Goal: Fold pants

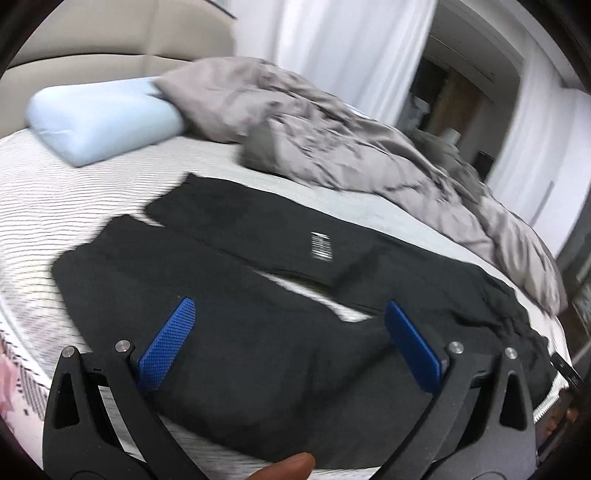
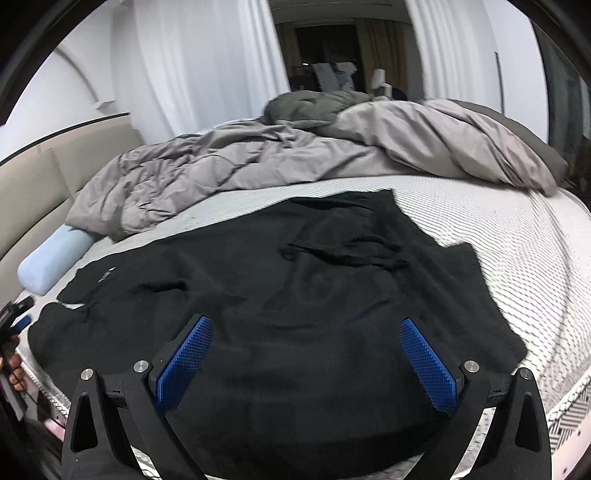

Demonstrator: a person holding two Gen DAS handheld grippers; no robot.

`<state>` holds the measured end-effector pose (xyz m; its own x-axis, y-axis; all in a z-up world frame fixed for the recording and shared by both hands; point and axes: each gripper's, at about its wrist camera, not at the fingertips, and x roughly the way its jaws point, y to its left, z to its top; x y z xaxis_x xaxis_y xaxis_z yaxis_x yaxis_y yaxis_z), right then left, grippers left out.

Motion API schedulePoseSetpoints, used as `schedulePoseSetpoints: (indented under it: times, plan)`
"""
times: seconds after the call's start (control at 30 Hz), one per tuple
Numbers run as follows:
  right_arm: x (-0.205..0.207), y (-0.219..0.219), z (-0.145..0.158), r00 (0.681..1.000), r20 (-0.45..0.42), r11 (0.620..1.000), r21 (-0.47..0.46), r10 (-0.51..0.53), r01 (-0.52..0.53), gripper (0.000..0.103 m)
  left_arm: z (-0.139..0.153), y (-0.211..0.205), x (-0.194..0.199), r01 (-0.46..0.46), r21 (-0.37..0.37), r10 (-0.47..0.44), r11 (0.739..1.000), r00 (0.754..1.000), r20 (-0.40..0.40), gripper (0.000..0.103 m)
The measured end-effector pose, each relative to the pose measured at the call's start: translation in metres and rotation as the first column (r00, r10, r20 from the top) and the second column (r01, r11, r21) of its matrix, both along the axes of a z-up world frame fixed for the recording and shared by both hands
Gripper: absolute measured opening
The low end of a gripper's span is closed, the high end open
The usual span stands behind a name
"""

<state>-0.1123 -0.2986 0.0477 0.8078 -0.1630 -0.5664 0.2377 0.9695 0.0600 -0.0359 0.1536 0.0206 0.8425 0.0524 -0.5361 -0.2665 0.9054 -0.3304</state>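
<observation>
Black pants (image 1: 236, 280) lie spread flat on the white mattress (image 1: 74, 206), the two legs side by side with a white label on the far leg. My left gripper (image 1: 290, 308) is open and empty, hovering over the near leg. In the right wrist view the pants (image 2: 295, 280) show their waist end with a drawstring (image 2: 343, 258). My right gripper (image 2: 306, 325) is open and empty above the waist part. The left gripper also shows at the left edge of the right wrist view (image 2: 16, 317).
A crumpled grey duvet (image 2: 258, 162) is piled along the far side of the bed. A light blue pillow (image 1: 99, 122) lies by the beige headboard (image 1: 110, 33). White curtains (image 2: 199, 66) hang behind. The mattress edge (image 2: 565, 417) runs close below the grippers.
</observation>
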Motion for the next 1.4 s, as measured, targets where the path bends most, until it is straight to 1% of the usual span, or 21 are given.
schedulePoseSetpoints:
  times: [0.1,0.17,0.3,0.33,0.4,0.43,0.47,0.57,0.67,0.77,0.83,0.9,1.0,1.07,1.13,1.17,1.2,1.23,1.27,1.3,1.4]
  plan:
    - [-0.008,-0.018,-0.001,0.999,0.001,0.999,0.007,-0.047,0.047,0.103,-0.01,0.035,-0.018,-0.051,-0.009,0.051,0.999,0.999,-0.008,0.102]
    - [-0.009,-0.024,0.0,0.998,0.003,0.998,0.013,-0.067,0.066,0.103,-0.02,0.062,-0.028,-0.089,-0.031,0.088,0.996,0.996,-0.034,0.102]
    - [-0.012,-0.034,-0.002,0.995,0.0,0.995,0.007,-0.101,0.101,0.103,-0.038,0.101,-0.045,-0.111,-0.085,0.104,0.99,0.991,-0.082,0.102]
    - [-0.011,-0.034,-0.003,0.994,-0.006,0.994,0.006,-0.105,0.105,0.103,-0.043,0.107,-0.048,-0.102,-0.113,0.092,0.988,0.992,-0.091,0.102]
    - [-0.009,-0.034,-0.004,0.994,-0.015,0.994,0.007,-0.111,0.112,0.103,-0.055,0.123,-0.056,-0.069,-0.224,0.048,0.972,0.994,-0.099,0.102]
    - [-0.009,-0.033,-0.003,0.994,-0.014,0.994,0.006,-0.11,0.111,0.103,-0.06,0.125,-0.057,-0.062,-0.258,0.037,0.964,0.994,-0.101,0.102]
    - [-0.008,-0.032,-0.003,0.994,-0.013,0.994,0.004,-0.107,0.107,0.103,-0.067,0.133,-0.057,-0.043,-0.327,0.012,0.944,0.995,-0.096,0.101]
    - [-0.004,-0.025,-0.003,0.996,-0.015,0.996,-0.013,-0.09,0.09,0.103,-0.079,0.141,-0.055,-0.027,-0.404,-0.014,0.914,0.995,-0.098,0.097]
    - [-0.002,-0.018,-0.002,0.997,-0.017,0.997,-0.022,-0.073,0.073,0.103,-0.084,0.142,-0.05,-0.041,-0.415,-0.002,0.909,0.995,-0.104,0.092]
    - [-0.003,-0.015,0.001,0.998,-0.01,0.997,-0.035,-0.063,0.063,0.103,-0.081,0.134,-0.047,-0.036,-0.371,0.001,0.928,0.996,-0.094,0.085]
    - [-0.005,-0.016,0.001,0.998,-0.008,0.997,-0.034,-0.068,0.067,0.103,-0.074,0.127,-0.038,-0.024,-0.374,-0.008,0.927,0.997,-0.083,0.084]
    - [-0.007,-0.019,0.001,0.997,-0.006,0.997,-0.021,-0.075,0.075,0.103,-0.077,0.126,-0.029,-0.011,-0.396,-0.024,0.918,0.996,-0.083,0.084]
    - [-0.009,-0.023,0.003,0.997,0.004,0.997,0.004,-0.076,0.076,0.103,-0.09,0.129,-0.012,-0.016,-0.461,-0.043,0.887,0.992,-0.119,0.083]
    - [-0.01,-0.025,0.004,0.997,0.005,0.997,0.006,-0.072,0.071,0.103,-0.091,0.13,0.001,-0.03,-0.472,-0.033,0.881,0.992,-0.123,0.083]
    - [-0.013,-0.039,0.006,0.995,0.017,0.994,0.03,-0.102,0.102,0.103,-0.089,0.131,0.013,-0.046,-0.481,-0.009,0.876,0.994,-0.11,0.076]
    - [-0.017,-0.048,0.007,0.993,0.027,0.992,0.056,-0.118,0.117,0.103,-0.088,0.13,0.02,-0.06,-0.486,0.011,0.872,0.995,-0.103,0.063]
    - [-0.023,-0.065,0.009,0.987,0.042,0.982,0.115,-0.152,0.147,0.103,-0.086,0.129,0.027,-0.073,-0.482,0.028,0.873,0.995,-0.101,0.045]
    - [-0.03,-0.079,0.009,0.982,0.051,0.971,0.17,-0.179,0.169,0.103,-0.084,0.129,0.032,-0.083,-0.474,0.041,0.876,0.994,-0.1,0.035]
    - [-0.036,-0.09,0.009,0.979,0.055,0.96,0.216,-0.196,0.18,0.103,-0.081,0.125,0.038,-0.099,-0.445,0.062,0.89,0.993,-0.098,0.016]
    - [-0.043,-0.104,0.007,0.975,0.057,0.941,0.279,-0.214,0.191,0.103,-0.077,0.123,0.039,-0.114,-0.418,0.081,0.901,0.992,-0.094,0.006]
    - [-0.063,-0.137,-0.004,0.965,0.029,0.868,0.445,-0.261,0.221,0.103,-0.064,0.119,0.033,-0.141,-0.372,0.132,0.918,0.99,-0.048,0.002]
